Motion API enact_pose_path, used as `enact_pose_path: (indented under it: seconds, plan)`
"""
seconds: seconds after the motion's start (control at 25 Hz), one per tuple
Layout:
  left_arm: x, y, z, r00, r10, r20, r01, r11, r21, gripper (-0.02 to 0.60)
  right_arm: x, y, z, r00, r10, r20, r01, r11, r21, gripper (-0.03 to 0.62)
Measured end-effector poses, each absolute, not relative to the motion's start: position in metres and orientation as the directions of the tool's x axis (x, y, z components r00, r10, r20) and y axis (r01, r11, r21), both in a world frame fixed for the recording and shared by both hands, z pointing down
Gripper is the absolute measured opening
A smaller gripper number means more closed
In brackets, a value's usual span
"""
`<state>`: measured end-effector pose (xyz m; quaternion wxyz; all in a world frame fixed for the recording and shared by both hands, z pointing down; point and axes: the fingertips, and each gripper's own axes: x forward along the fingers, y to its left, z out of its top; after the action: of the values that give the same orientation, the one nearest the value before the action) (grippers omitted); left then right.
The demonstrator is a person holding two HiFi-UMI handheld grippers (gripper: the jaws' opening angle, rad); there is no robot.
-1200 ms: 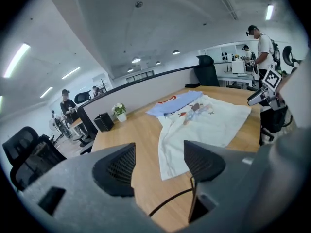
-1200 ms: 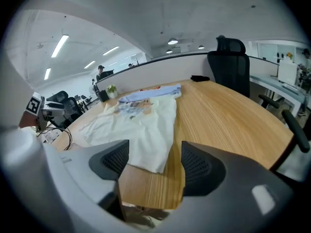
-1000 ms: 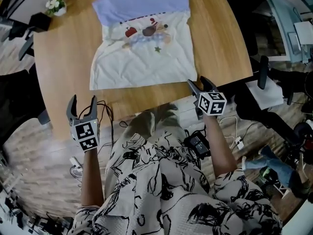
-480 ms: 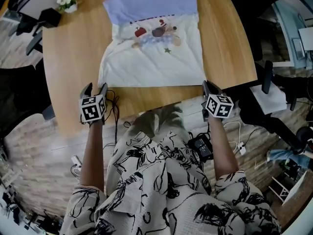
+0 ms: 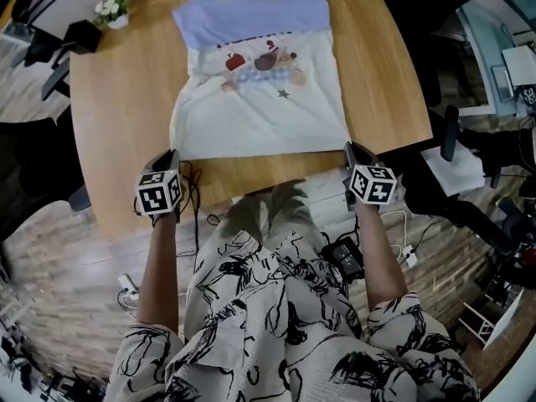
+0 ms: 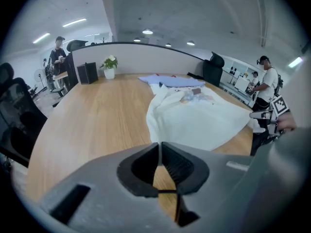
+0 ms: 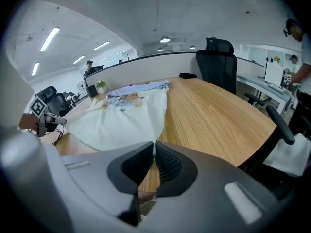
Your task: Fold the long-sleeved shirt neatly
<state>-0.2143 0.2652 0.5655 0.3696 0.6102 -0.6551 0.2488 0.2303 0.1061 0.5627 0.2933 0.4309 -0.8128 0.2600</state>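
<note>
- Your left gripper (image 5: 166, 158) has just closed, pinching the shirt (image 5: 260, 99) at its near-left hem corner
- Your right gripper (image 5: 348, 150) has closed on the near-right corner, likely so the hem lifts evenly

Looks like an open-plan office: ceiling strip lights (image 7: 50, 39), black swivel chairs (image 7: 217, 62), a curved partition (image 6: 155, 59) behind a big wooden table (image 5: 117, 115).

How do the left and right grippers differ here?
The left gripper grips the shirt at its near left corner, the right gripper at its near right. A black cable lies on the table by the left gripper, not the right. Both have just closed their jaws on the hem.
</note>
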Motion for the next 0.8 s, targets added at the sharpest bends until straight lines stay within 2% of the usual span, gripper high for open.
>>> enact_pose_path:
  seconds: [0.32,0.56,0.8]
  plan:
    - [-0.151,0.311,0.523,0.074,-0.691,0.720,-0.956,0.156,0.249,0.029,0.258,0.097,0.537,-0.444,-0.558,0.701,-0.840,0.531,-0.110,0.021]
    - [-0.103,0.329,0.517,0.025,-0.713,0.700,-0.950,0.201,0.238,0.028,0.296,0.102,0.525,-0.492,-0.549,0.676,-0.823,0.546,-0.157,0.021]
    - [-0.092,0.338,0.526,-0.047,-0.737,0.675,-0.925,0.286,0.248,0.025,0.306,0.102,0.533,-0.569,-0.508,0.647,-0.766,0.613,-0.194,0.021]
